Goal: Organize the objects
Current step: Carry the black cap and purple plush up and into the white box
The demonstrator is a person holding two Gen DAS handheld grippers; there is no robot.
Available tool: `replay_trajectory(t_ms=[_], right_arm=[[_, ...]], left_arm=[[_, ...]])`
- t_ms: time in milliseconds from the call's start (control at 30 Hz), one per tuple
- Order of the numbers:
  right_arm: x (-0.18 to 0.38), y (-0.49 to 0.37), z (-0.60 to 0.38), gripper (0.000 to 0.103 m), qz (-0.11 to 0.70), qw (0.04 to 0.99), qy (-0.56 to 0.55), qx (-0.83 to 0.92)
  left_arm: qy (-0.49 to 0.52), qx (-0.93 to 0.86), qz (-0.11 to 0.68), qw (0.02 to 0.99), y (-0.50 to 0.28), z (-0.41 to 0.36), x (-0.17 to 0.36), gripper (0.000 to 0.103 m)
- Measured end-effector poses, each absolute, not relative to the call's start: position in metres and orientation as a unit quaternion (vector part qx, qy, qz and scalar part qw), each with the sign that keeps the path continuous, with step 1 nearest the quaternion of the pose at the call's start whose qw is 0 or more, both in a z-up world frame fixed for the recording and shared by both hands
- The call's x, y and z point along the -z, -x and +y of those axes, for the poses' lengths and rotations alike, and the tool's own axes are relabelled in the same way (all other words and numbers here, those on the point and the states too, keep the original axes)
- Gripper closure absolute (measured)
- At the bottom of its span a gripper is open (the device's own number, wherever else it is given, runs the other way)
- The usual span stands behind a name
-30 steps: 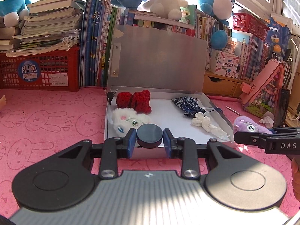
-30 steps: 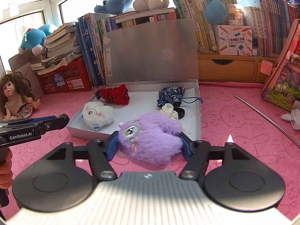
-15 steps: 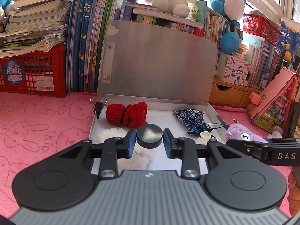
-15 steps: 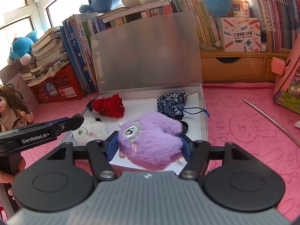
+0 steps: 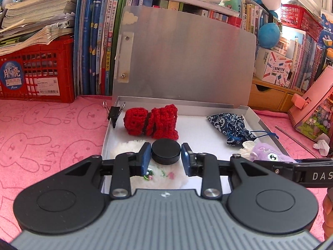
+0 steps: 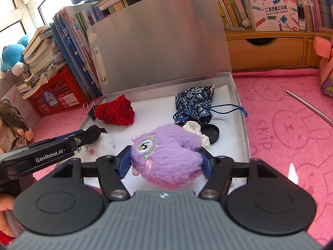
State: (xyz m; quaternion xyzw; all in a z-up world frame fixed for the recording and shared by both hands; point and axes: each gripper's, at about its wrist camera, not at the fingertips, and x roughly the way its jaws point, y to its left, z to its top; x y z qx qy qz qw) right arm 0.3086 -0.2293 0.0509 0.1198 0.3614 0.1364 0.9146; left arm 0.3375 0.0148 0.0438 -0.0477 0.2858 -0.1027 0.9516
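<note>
My left gripper point(image 5: 165, 158) is shut on a black round disc point(image 5: 165, 151), held over the front left of the open metal box point(image 5: 264, 123), above a white plush toy point(image 5: 160, 175). My right gripper point(image 6: 166, 162) is shut on a purple plush toy point(image 6: 168, 156), held over the box's front middle point(image 6: 239, 112); it also shows in the left wrist view point(image 5: 268, 156). In the box lie a red knitted piece point(image 5: 152, 123), a blue patterned pouch point(image 5: 231, 126), a white crumpled item point(image 6: 195, 130) and another black disc point(image 6: 212, 132).
A black binder clip point(image 5: 114, 112) grips the box's left wall. The lid point(image 5: 185, 62) stands upright against books. A red crate point(image 5: 39, 70) is at back left, a doll point(image 6: 10, 129) at left, a metal rod point(image 6: 308, 104) and pink case point(image 5: 312, 108) at right.
Both grippers have moved forward and lower over the box with their loads. The left one now hangs above the white plush toy; the right one is over the box floor.
</note>
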Motion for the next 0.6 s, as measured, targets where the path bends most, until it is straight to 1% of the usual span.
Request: replay_trajectory(t_ms=[500, 567, 600], right_arm=[[-0.036, -0.317, -0.234, 0.035, 0.356, 0.922, -0.112, -0.105], [-0.035, -0.317, -0.236, 0.033, 0.353, 0.923, -0.114, -0.105], [-0.035, -0.317, -0.236, 0.032, 0.352, 0.923, -0.117, -0.107]], left_arm=[[0.027, 0.079, 0.27, 0.959, -0.344, 0.014, -0.035, 0.065], [0.027, 0.078, 0.273, 0.959, -0.344, 0.013, -0.036, 0.062], [0.031, 0.082, 0.273, 0.958, -0.344, 0.014, -0.036, 0.053]])
